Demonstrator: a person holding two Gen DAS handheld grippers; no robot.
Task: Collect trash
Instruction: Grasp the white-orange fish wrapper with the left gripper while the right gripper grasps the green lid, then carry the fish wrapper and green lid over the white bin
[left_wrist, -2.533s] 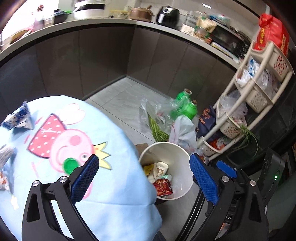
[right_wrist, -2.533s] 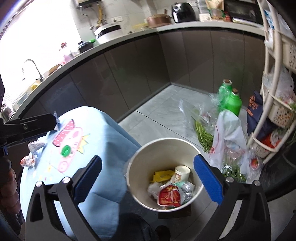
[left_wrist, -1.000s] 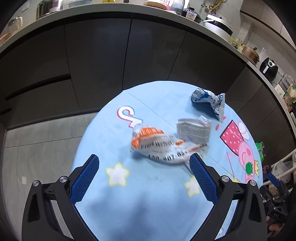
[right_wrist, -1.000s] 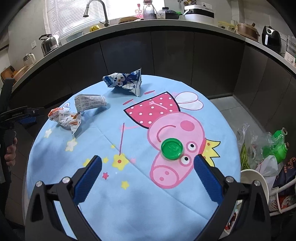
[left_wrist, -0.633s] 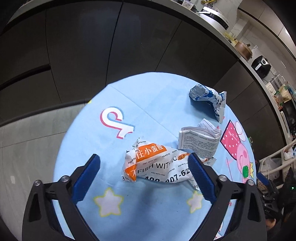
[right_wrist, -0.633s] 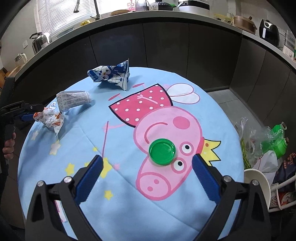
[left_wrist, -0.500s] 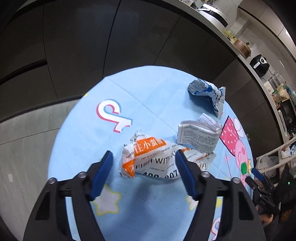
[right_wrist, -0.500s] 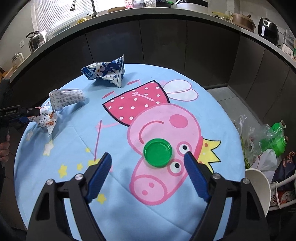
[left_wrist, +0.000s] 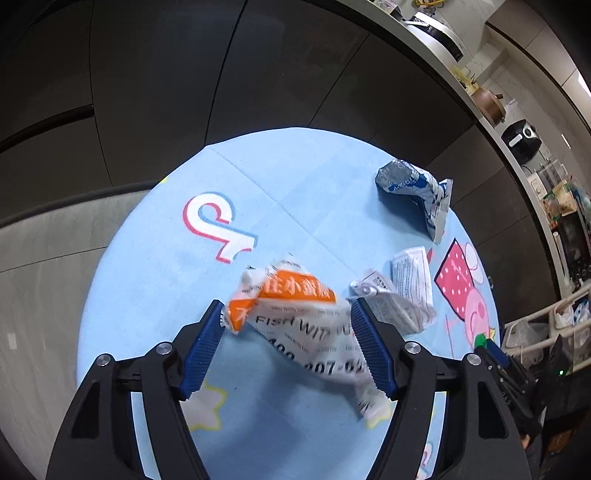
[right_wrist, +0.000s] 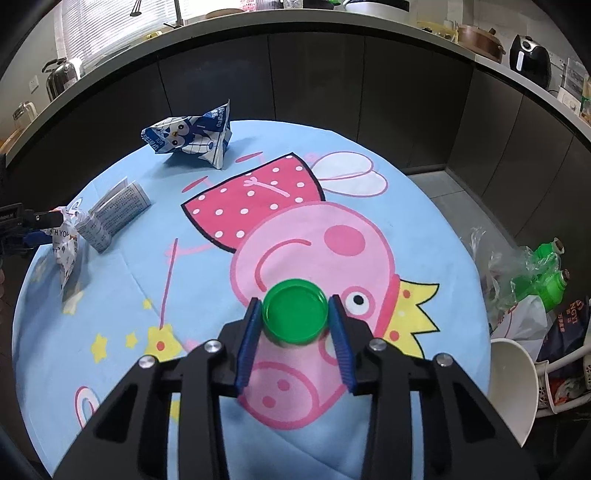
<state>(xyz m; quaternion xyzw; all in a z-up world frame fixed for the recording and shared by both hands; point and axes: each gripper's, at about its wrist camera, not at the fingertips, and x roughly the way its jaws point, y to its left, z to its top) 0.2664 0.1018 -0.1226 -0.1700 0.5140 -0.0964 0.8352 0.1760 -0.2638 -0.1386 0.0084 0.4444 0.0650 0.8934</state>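
Within the last half second both claws closed: the left gripper (left_wrist: 286, 347) clamped the crumpled orange-and-white snack wrapper (left_wrist: 295, 325) between its pads, lifted slightly off the blue cartoon tablecloth (left_wrist: 155, 280). The right gripper (right_wrist: 294, 332) pinched the round green plastic lid (right_wrist: 294, 311) between its fingertips — both pieces appeared secured, ready for carrying to the white bin (right_wrist: 513, 384) at right.

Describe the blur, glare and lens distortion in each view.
Left wrist view: the crumpled orange-and-white snack wrapper is motion-smeared between the left claw; counter edges bow strongly. Right wrist view: sharp on the round green plastic lid in the right claw; the window at top left blows out.
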